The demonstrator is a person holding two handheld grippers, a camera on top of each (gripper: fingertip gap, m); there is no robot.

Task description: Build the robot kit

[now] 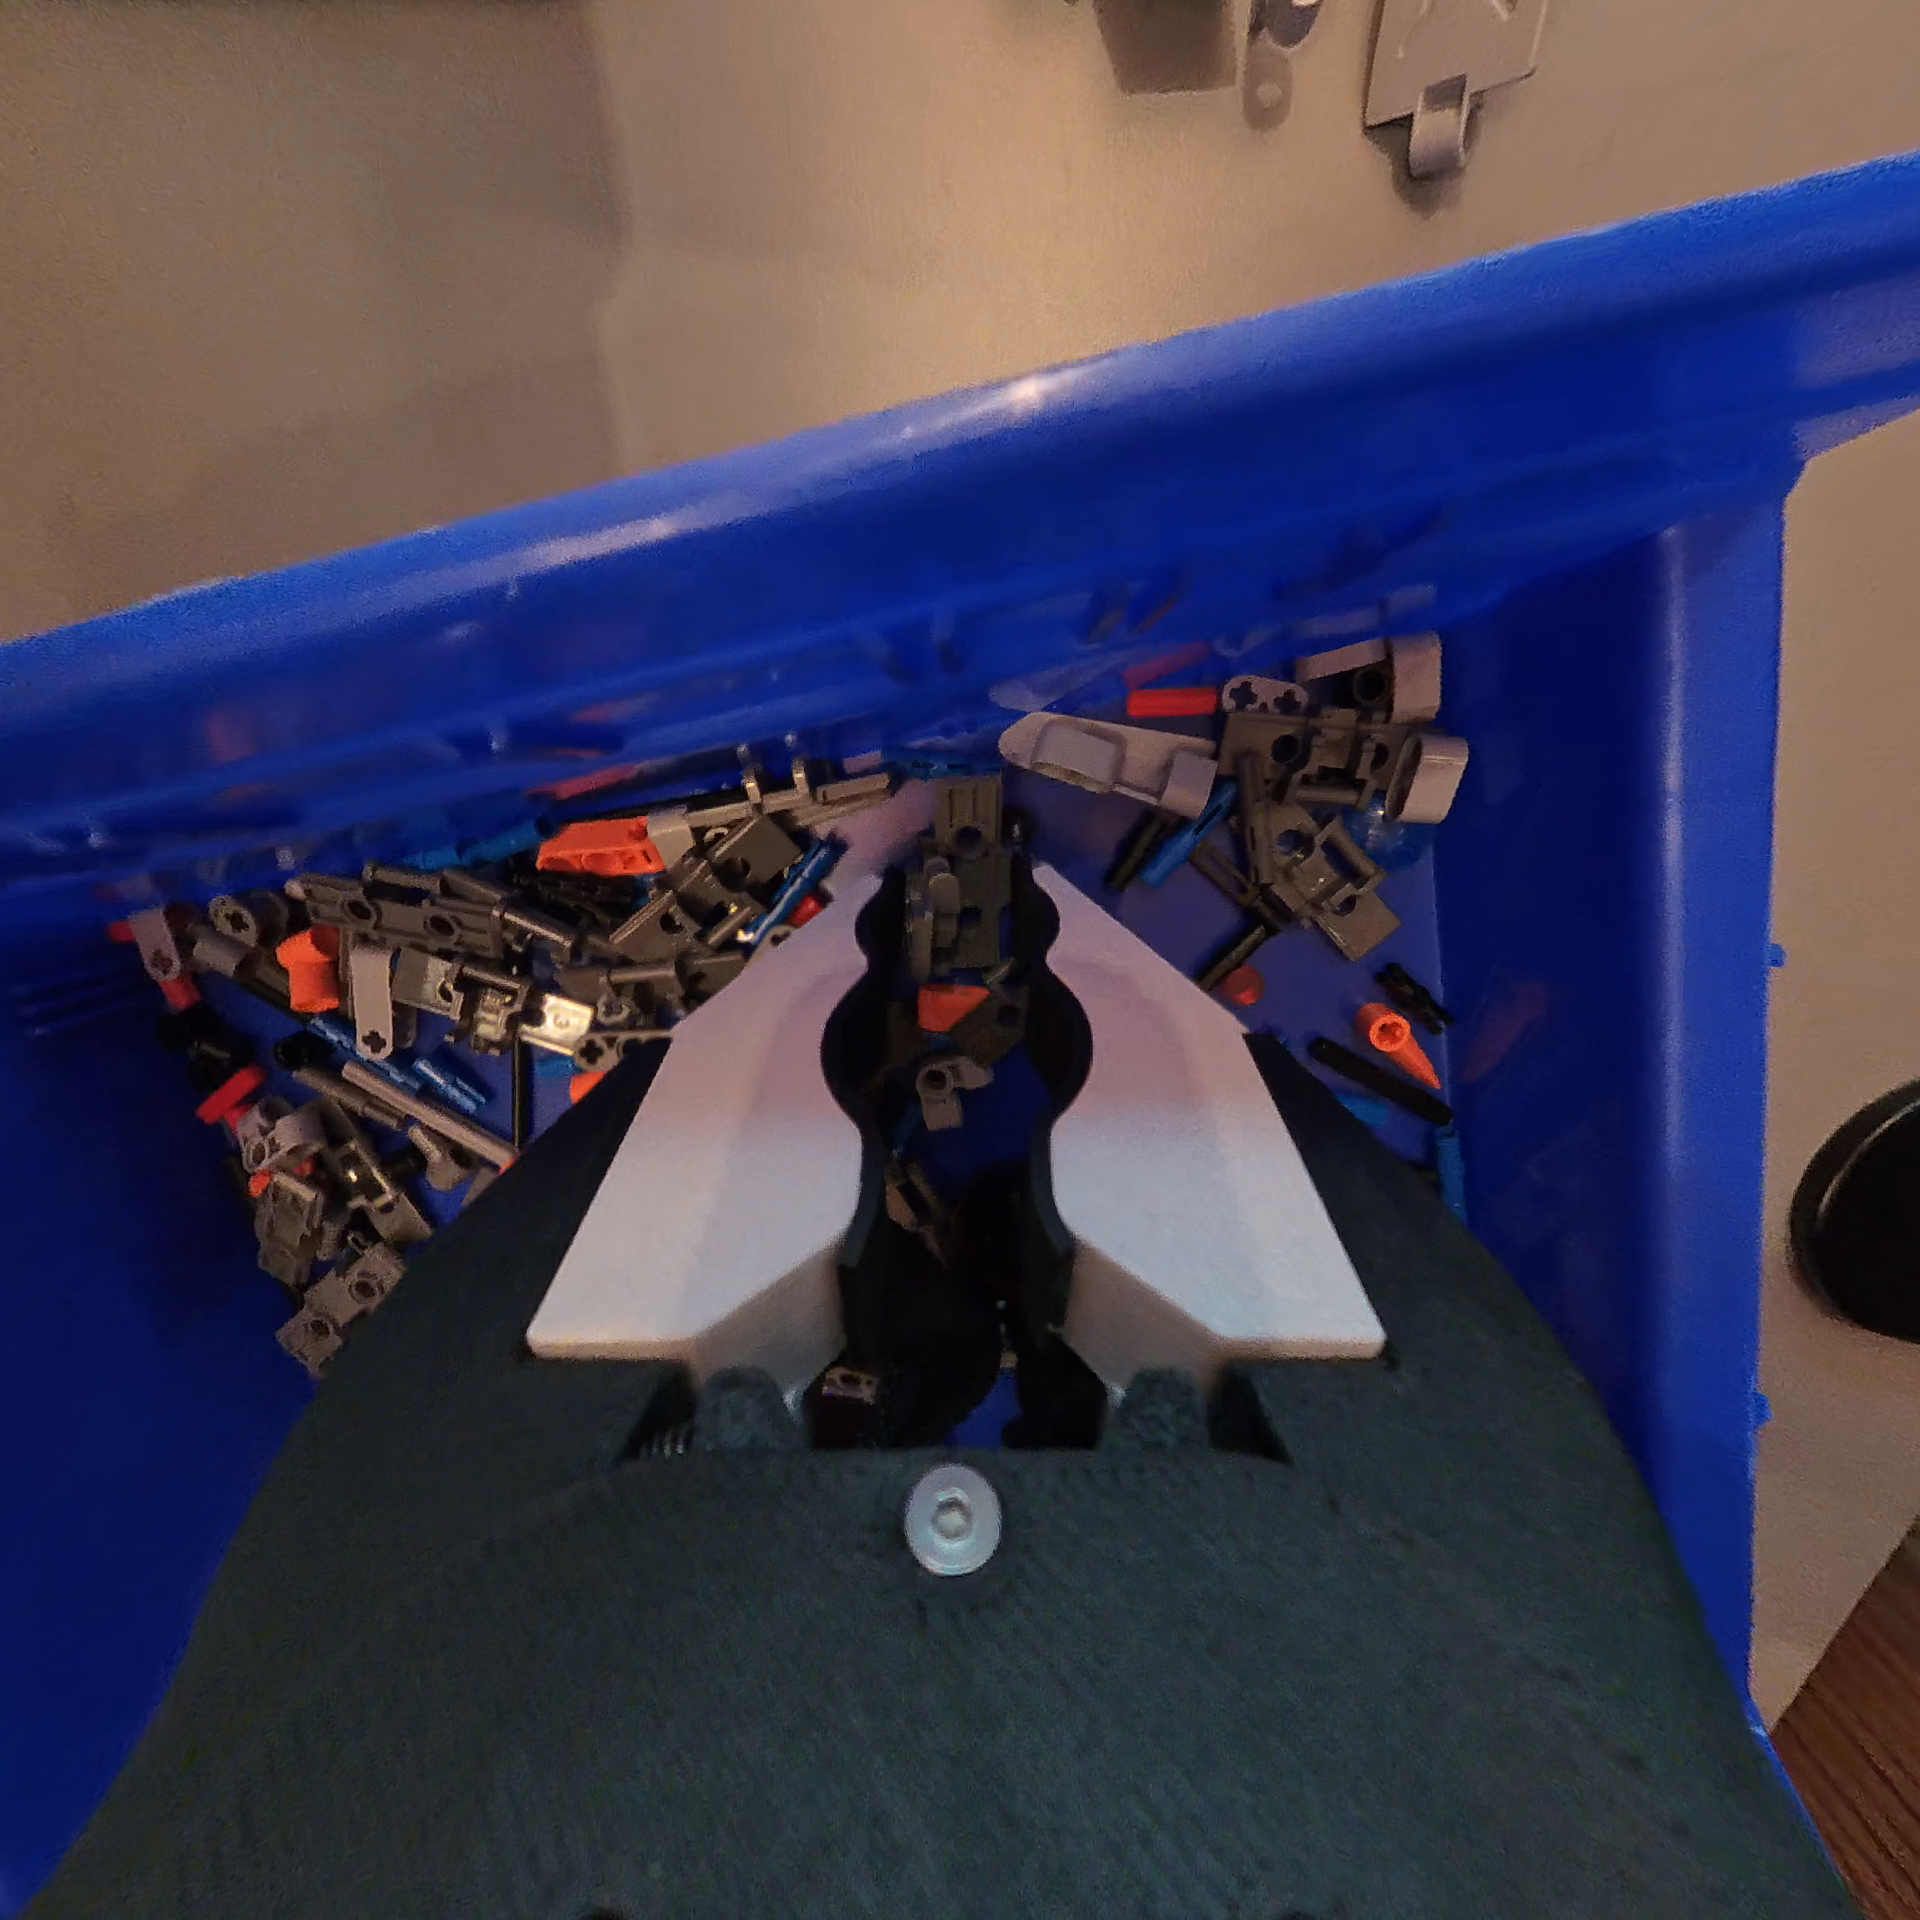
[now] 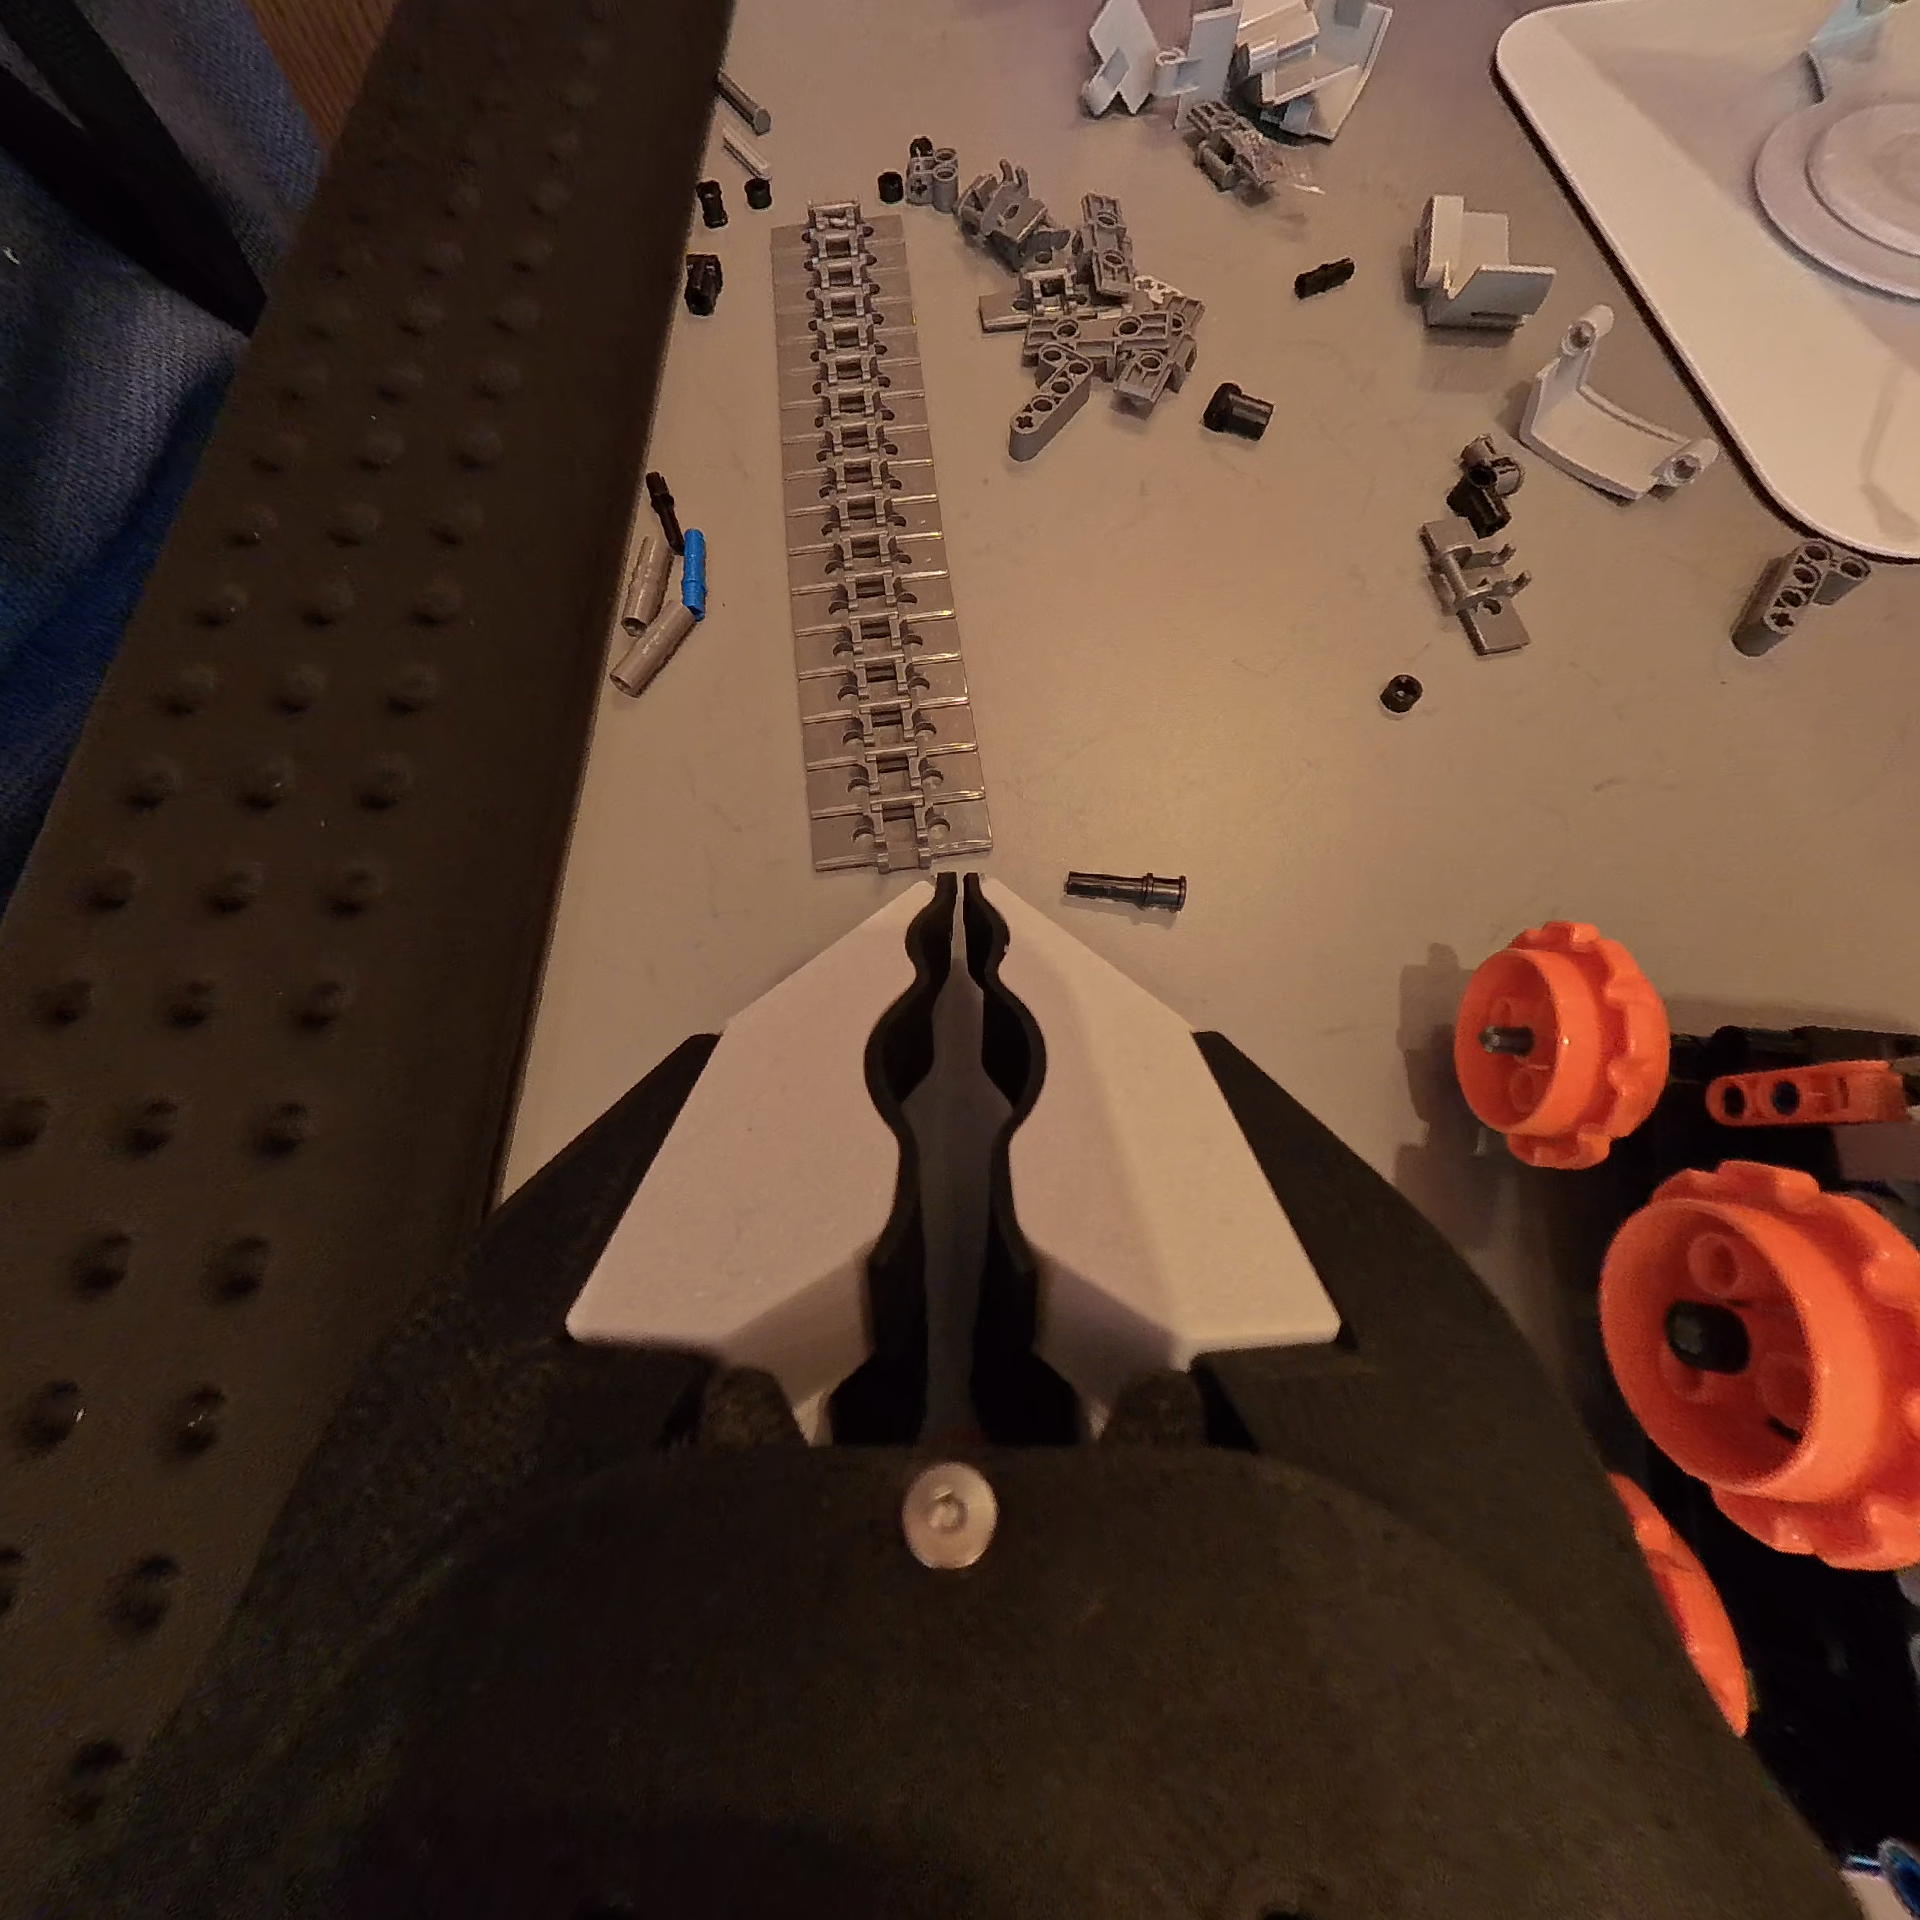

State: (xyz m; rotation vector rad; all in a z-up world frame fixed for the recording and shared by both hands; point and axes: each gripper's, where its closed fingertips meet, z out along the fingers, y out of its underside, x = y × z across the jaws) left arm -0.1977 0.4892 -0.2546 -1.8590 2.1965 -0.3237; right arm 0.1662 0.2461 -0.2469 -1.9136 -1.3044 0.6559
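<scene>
1. The left gripper (image 1: 956, 831) is seen reaching down into a blue bin (image 1: 1039, 499), centre of frame. Its jaws stand partly apart.
2. A dark grey piece (image 1: 961, 894) is seen in the gap near the tips. Whether it is pinched or merely lies behind the gap cannot be told.
3. Loose pieces (image 1: 436, 956), grey, black, orange and blue, are heaped along the bin floor at left and upper right of the gripper.
4. The right gripper (image 2: 958, 883) is held low over a table (image 2: 1195, 727), mid-frame. Its jaws are drawn together to a thin slit, and nothing is seen between them.
5. A grey track (image 2: 878, 540) is laid out flat and straight, links joined. Its near end lies just beside the right tips; contact cannot be confirmed.
6. A black pin (image 2: 1127, 886) lies just right of the tips. A grey heap (image 2: 1091, 312) is noted at upper centre, unjoined.
7. Orange wheels (image 2: 1558, 1039) are seen mounted on a dark frame at lower right, cut off by the edge.
8. A studded black plate (image 2: 312, 727) fills the left side. A white tray (image 2: 1662, 208) is cropped at upper right.
9. The bin floor under the left gripper is hidden. The wall fittings at the top are blurred.
</scene>
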